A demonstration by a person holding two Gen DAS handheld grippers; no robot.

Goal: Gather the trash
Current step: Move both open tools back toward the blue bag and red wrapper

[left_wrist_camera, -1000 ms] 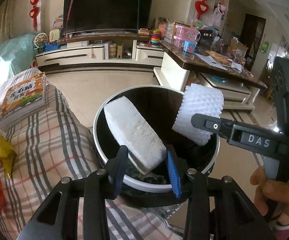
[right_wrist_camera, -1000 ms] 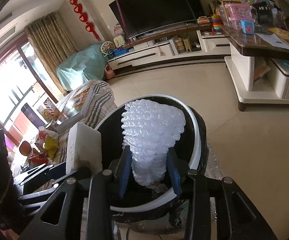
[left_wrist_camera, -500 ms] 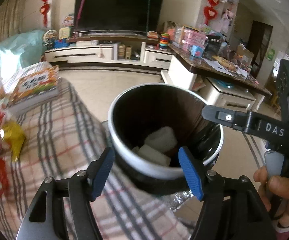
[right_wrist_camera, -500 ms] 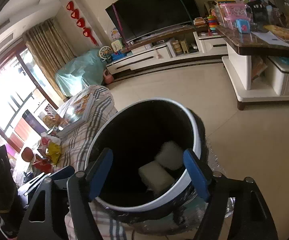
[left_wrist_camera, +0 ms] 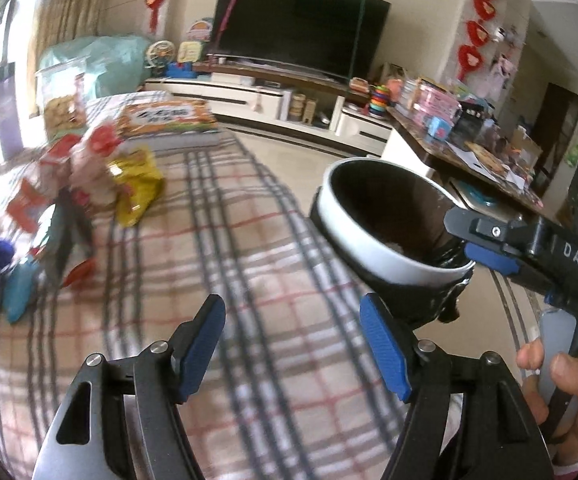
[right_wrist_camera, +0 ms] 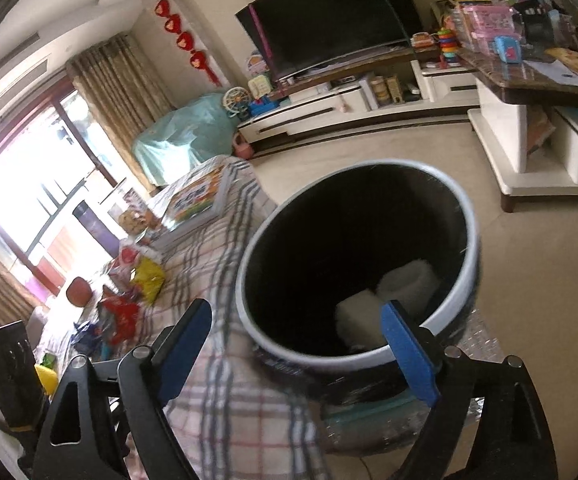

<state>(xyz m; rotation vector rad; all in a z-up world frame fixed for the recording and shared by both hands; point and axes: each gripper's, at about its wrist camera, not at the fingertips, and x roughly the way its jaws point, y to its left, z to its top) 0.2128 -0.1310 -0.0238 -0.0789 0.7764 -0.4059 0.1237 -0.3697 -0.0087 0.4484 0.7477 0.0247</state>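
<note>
A round bin (right_wrist_camera: pixel 245 280) with a white rim and black liner stands beside the plaid-covered seat. Inside it lie a white foam block (right_wrist_camera: pixel 355 320) and a white foam net wrap (right_wrist_camera: pixel 407 284). My right gripper (right_wrist_camera: pixel 295 320) hovers at the bin's near rim; its jaws are opening with nothing between them. My left gripper (left_wrist_camera: pixel 293 328) is open and empty above the plaid cloth (left_wrist_camera: pixel 249 240), left of the bin (left_wrist_camera: pixel 369 248). Loose wrappers lie further left: a yellow packet (left_wrist_camera: pixel 137 192), red ones (left_wrist_camera: pixel 101 140) and blue ones (left_wrist_camera: pixel 17 288). One right gripper finger (left_wrist_camera: pixel 489 236) reaches over the bin's right rim.
A colourful book (left_wrist_camera: pixel 165 116) lies at the far end of the cloth. A cluttered coffee table (left_wrist_camera: pixel 469 148) stands right of the bin, and a TV unit (left_wrist_camera: pixel 273 96) runs along the back wall. A person's hand (left_wrist_camera: pixel 561 384) grips the right handle. Bare floor lies beyond the bin.
Both grippers opened and let go; the foam block and net wrap dropped into the bin. The left gripper swung left off the bin to over the plaid cloth.
</note>
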